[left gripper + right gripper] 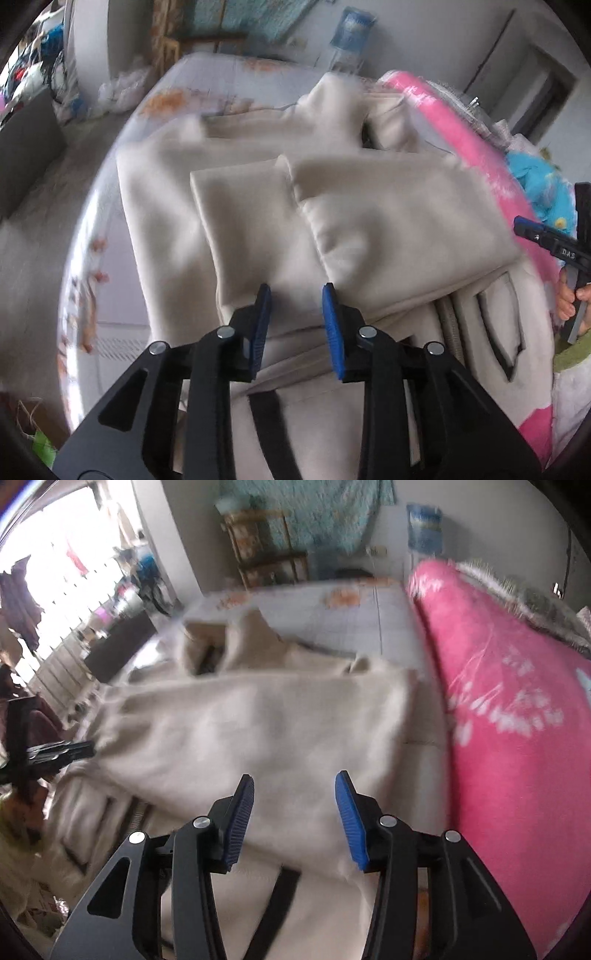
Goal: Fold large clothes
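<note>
We see the bed (207,85) first, a broad mattress under a pale sheet printed with faded orange flowers, running from the centre toward 12 o'clock in both views. Along its 3 o'clock side lies a thick pink blanket (517,738), plush, with a white speckled pattern and a grey furry edge near 1 o'clock.

Spread over the sheet is the beige garment (258,206), large, soft and matte, a smooth woven or fleece cloth with gentle creases. It fills the middle of both pictures. In the left wrist view two rectangular panels are folded over its body, one at the centre and a bigger one toward 3 o'clock, meeting at a rounded fold. At 12 o'clock its collar or hood bunches into a hollow with a dark opening. Black straps (269,435) cross the cloth at 6 o'clock, and a slit pocket shows at 4 o'clock.

The left gripper (296,325) hangs over the near edge of the garment, its ribbed blue pads (260,332) parted with cloth visible between them, nothing pinched. The right gripper (294,816) hovers likewise above the near hem, blue pads spread wide and empty. At 3 o'clock in the left view, the right gripper shows again as a blurred black frame, with fingers wrapped around its handle.
</note>
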A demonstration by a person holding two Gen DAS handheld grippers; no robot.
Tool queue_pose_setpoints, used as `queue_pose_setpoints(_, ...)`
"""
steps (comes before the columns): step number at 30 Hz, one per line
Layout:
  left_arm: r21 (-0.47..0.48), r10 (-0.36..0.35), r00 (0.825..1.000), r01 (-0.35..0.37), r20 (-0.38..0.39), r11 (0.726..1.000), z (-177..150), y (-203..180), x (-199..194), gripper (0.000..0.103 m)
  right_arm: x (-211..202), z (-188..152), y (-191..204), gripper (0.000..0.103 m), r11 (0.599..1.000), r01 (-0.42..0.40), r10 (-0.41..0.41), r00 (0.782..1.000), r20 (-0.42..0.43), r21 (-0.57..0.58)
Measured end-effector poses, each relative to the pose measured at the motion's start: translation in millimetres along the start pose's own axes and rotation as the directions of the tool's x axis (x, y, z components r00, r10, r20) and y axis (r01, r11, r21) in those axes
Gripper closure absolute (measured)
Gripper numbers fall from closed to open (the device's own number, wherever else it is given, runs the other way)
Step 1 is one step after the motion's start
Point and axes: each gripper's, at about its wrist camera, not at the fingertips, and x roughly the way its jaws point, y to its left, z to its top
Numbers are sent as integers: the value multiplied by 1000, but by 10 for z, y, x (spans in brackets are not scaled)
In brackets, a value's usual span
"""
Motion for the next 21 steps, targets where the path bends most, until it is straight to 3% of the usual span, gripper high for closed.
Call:
queue_pose_setpoints(1,5,6,1000,-6,-4,1000,-5,-5,-14,72,140,-31,46,58,999,46,-47,998,-49,-23)
queue_pose_setpoints(5,-6,17,1000,-17,-2,1000,-54,8,-230,66,-111,-109,330,57,979,176,-178,984,-8,-105)
queue_pose_setpoints(6,3,26,1000,-26,9,1000,-84,6,-314,63,-246,-155,374,56,981,161,-161,987,15,-105)
queue_pose_setpoints(8,26,49,998,-51,42,998,-202,-10,-546,54,-571,-317,501,41,991,104,-99,993,65,-88)
queue_pose_setpoints(11,39,76,995,-79,72,996,-406,-25,-805,43,-876,-641,695,37,998,29,-23,995,99,-57)
queue_pose_setpoints(15,26,87,993,-90,84,996,-874,-27,-1097,38,-949,-1104,1010,30,997,-82,81,991,104,3)
queue_pose_setpoints(21,-18,102,988,-101,115,995,-1616,-26,-1435,37,-656,-1668,1499,30,1000,22,-21,998,64,-21)
